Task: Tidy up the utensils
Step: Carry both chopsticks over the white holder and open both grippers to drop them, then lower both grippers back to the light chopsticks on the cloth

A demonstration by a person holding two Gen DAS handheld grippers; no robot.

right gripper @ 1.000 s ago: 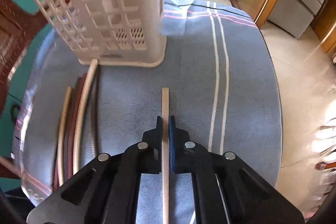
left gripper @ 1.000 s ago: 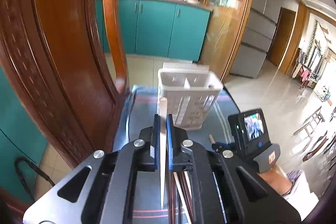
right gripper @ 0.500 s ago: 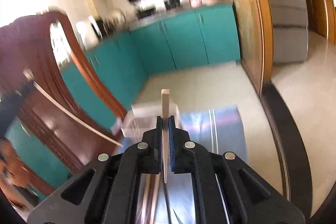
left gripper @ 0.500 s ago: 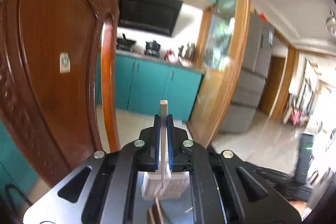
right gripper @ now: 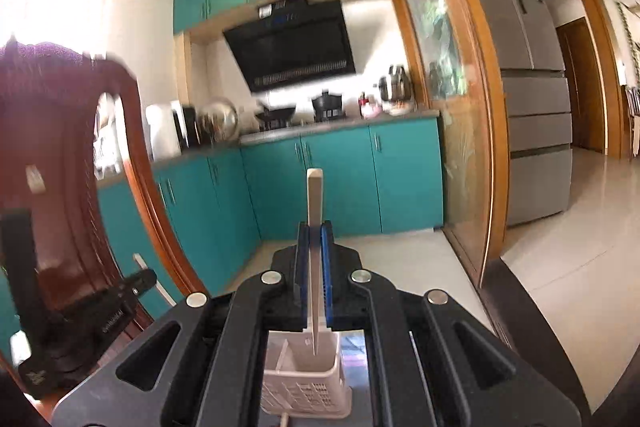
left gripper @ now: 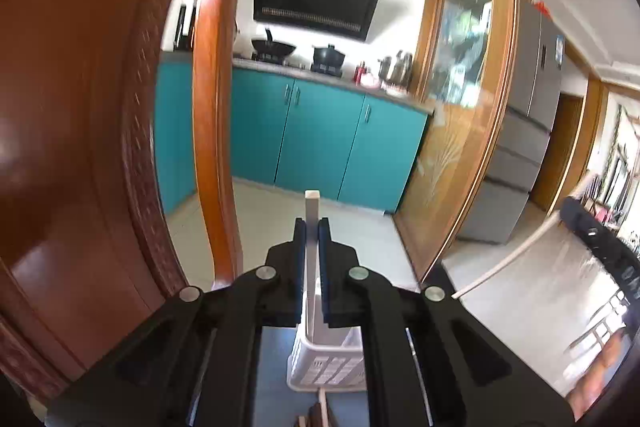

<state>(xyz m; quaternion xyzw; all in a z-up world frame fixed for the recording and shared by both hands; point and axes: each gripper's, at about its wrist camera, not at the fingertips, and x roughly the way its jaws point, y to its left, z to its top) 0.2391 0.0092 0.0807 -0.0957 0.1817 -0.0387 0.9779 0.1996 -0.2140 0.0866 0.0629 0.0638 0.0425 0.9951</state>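
With each gripper raised above the white slotted basket (right gripper: 306, 391), two pale chopsticks are poised for delivery in a teal-cabineted kitchen. The left gripper (left gripper: 312, 227) has its jaws closed on a white chopstick (left gripper: 311, 211), held roughly upright with its squared end pointing up toward the stove wall and its lower part running down in line with the basket (left gripper: 326, 367) below. The right gripper (right gripper: 314, 229) likewise has its jaws clamped on a tan chopstick (right gripper: 314, 195), whose tapered tip hangs just above the basket's open, divided compartments. Seen from the right wrist, the compartments that show look empty apart from the divider, though much of the interior is hidden by the gripper body. On the counter (left gripper: 276, 379) in front of the basket, the ends of several more chopsticks (left gripper: 316, 415) lie loose, one pale and others dark. By that evidence the job appears to be at an early stage: two sticks are lifted but not yet dropped in, and the remainder on the blue cloth still wait to be collected. A carved wooden chair back (left gripper: 80, 107) looms at left.
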